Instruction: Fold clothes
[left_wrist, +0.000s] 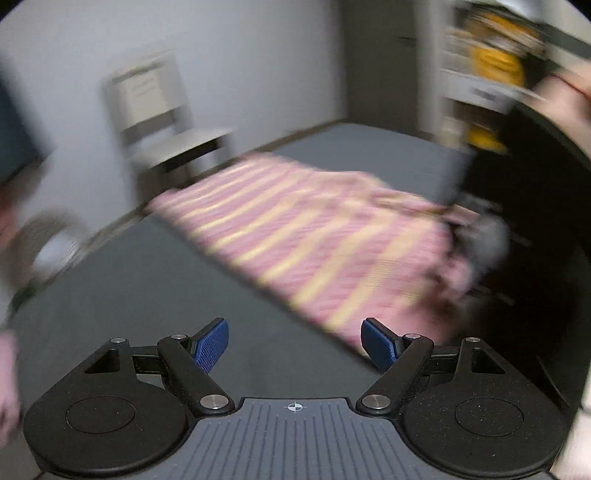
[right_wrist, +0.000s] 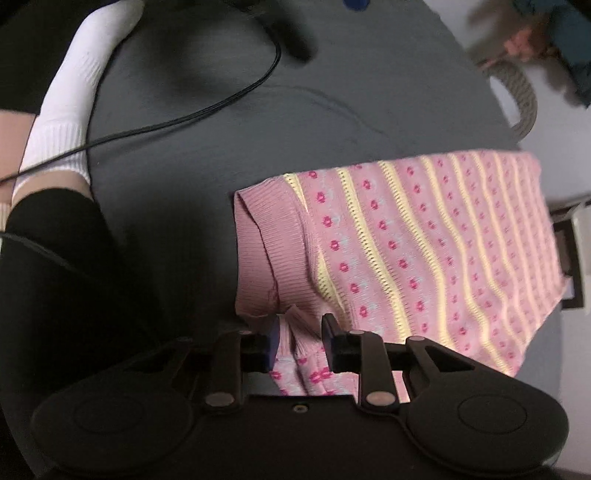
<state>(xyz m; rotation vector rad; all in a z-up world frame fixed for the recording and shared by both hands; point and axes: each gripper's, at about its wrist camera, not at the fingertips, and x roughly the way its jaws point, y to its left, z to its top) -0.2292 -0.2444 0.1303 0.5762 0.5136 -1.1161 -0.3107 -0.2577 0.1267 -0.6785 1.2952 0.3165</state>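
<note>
A pink knit sweater (left_wrist: 314, 236) with yellow stripes and red dots lies spread on a dark grey surface (left_wrist: 147, 295). My left gripper (left_wrist: 295, 332) hovers open over the bare surface, just short of the sweater's near edge, with nothing between its blue pads. In the right wrist view the sweater (right_wrist: 424, 240) fills the middle and right, its ribbed pink hem folded at the left. My right gripper (right_wrist: 299, 325) is shut on a bunched fold of the sweater's near edge, and fabric hangs down between the fingers. The left wrist view is blurred by motion.
A pale chair (left_wrist: 166, 122) stands by the wall beyond the surface. A shelf with yellow items (left_wrist: 491, 66) is at the far right. A person's leg in a white sock (right_wrist: 70, 103) rests on the surface (right_wrist: 184, 166), with a black cable (right_wrist: 184, 118) across it. A woven basket (right_wrist: 517, 92) sits past the edge.
</note>
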